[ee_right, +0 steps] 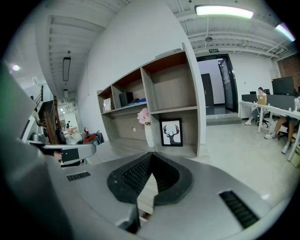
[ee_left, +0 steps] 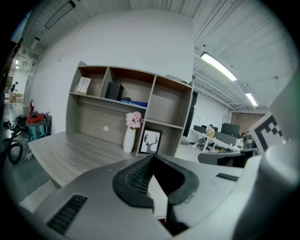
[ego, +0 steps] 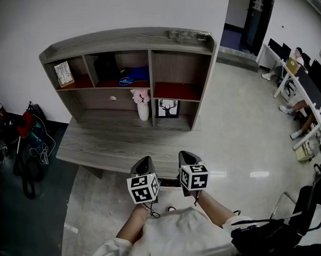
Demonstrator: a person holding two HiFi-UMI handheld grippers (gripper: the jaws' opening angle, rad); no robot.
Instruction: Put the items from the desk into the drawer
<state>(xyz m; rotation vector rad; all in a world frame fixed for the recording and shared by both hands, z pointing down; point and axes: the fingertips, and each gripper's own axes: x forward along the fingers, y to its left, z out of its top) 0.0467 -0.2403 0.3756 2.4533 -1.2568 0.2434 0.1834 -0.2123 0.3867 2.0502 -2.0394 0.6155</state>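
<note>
Clear item [ego: 188, 35] atop hutch [ego: 120, 39] too small to tell; blue clutter [ego: 131, 77] inside indistinct

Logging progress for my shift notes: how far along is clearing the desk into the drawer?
Nothing looks done: the drawer is shut, and the vase of flowers and deer picture stand on the desk. Nothing is in hand: the left tool and right tool are both shut and empty, near the desk's front edge. Left: opening the drawer and moving everything in.
</note>
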